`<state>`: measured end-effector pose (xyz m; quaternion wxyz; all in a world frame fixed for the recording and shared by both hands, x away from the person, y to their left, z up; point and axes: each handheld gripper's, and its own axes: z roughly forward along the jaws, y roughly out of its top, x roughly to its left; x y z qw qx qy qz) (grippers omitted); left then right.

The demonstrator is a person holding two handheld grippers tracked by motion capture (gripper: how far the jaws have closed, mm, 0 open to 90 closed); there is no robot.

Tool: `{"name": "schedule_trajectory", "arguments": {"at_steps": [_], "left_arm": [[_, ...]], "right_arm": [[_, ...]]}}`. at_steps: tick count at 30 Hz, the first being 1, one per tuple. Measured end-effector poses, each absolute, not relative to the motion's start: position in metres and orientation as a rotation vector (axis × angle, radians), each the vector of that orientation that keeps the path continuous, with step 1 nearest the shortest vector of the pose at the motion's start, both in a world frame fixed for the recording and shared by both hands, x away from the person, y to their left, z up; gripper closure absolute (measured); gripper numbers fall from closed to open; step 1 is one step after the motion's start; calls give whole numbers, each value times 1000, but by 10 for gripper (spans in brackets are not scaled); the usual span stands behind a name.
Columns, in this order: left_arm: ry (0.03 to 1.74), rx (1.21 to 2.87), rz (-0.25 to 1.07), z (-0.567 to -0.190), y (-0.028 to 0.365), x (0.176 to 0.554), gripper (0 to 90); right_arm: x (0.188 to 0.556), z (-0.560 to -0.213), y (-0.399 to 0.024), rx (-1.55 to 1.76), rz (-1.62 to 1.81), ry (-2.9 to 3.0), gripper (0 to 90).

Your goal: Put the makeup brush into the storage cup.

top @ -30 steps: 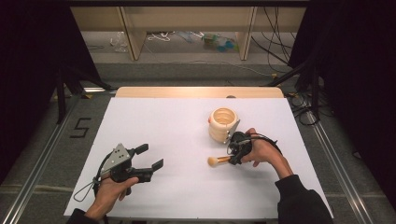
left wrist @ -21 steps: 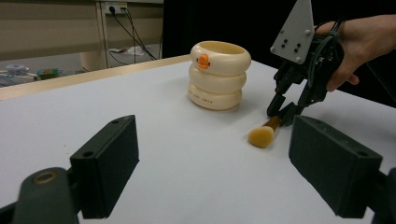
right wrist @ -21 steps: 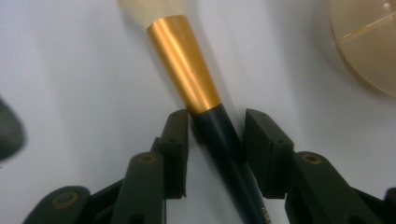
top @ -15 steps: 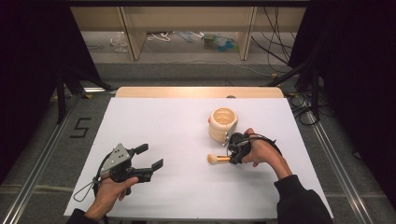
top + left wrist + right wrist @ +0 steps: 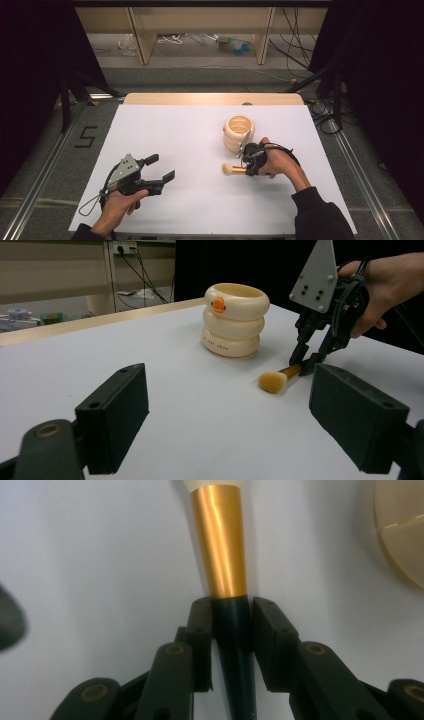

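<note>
A white table (image 5: pixel 200 130) has a wooden far edge. Beyond it, cables (image 5: pixel 172 39) and litter (image 5: pixel 235 45) lie on the floor.

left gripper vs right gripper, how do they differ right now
The left gripper has its jaws spread wide with nothing between them, while the right gripper has its jaws closed on the dark handle of a makeup brush. The left gripper sits at the near left of the white table, away from any object; the right gripper is beside the cream ringed holder. Both are black, two-jawed and hand-held.
</note>
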<state>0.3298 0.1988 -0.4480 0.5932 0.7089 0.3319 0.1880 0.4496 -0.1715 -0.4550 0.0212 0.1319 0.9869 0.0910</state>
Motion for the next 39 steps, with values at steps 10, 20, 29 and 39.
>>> {"name": "schedule_trajectory", "arguments": {"at_steps": [10, 20, 29, 39], "left_arm": [[769, 1646, 435, -448, 198, 330, 160], [774, 1648, 435, -448, 198, 330, 160], [770, 1647, 437, -448, 199, 330, 160], [777, 1647, 439, -448, 200, 329, 160]], "right_arm": [[449, -455, -168, 392, 250, 3061, 739], [447, -454, -163, 419, 200, 3047, 743], [447, -454, -163, 454, 200, 3040, 745], [443, -429, -167, 472, 407, 2975, 746]]}}
